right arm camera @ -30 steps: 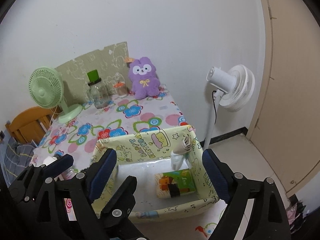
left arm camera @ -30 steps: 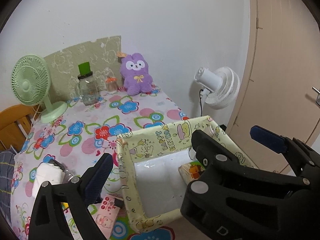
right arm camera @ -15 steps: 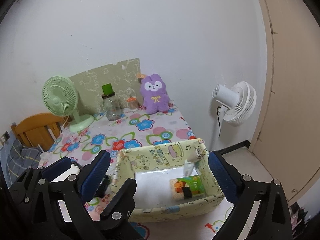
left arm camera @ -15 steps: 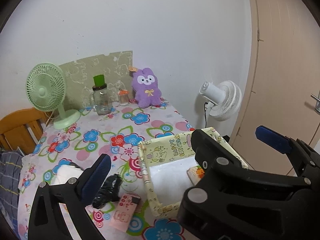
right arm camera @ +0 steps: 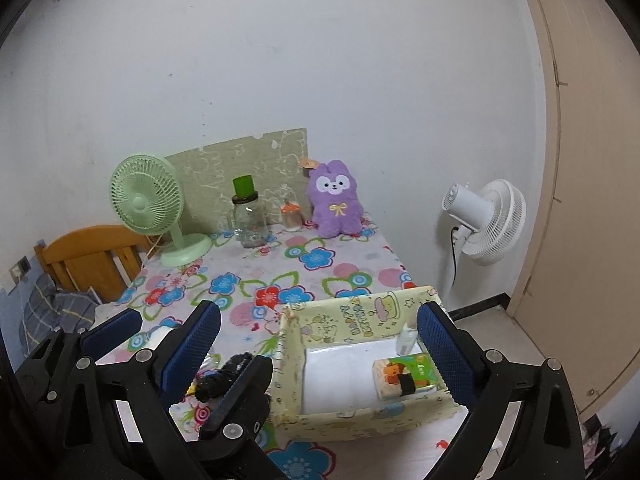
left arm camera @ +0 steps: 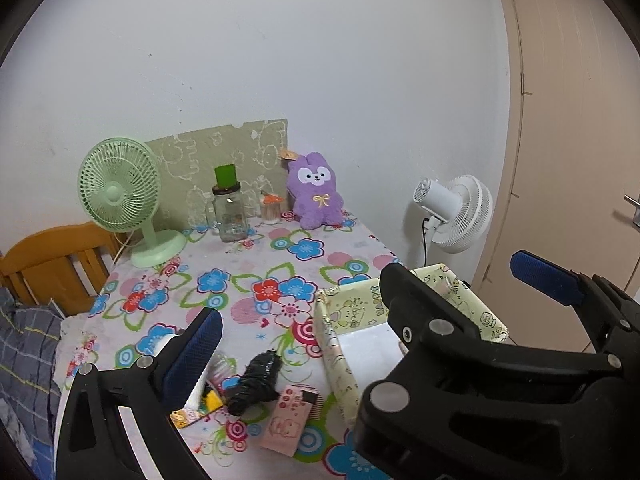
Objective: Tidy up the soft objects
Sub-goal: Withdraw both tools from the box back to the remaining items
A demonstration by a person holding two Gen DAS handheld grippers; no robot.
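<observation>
Purple plush rabbit [right arm camera: 335, 203], upright, perhaps leaning against wall.

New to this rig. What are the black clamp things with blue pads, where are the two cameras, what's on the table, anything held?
No robot arm here: a person carries a hand-held gripper in each hand, each with a fisheye camera looking forward along its two fingers. One picture is from the left hand-held gripper, the other from the right hand-held gripper. Both are open and hold nothing.

They look at a table with a flowered cloth. Near the front stands a yellow patterned box holding a white folded cloth and a tissue pack. Left of the box lie a crumpled black item and a pink packet. At the back: a purple plush rabbit, a glass jar and a green desk fan. A white fan stands beside the table.
</observation>
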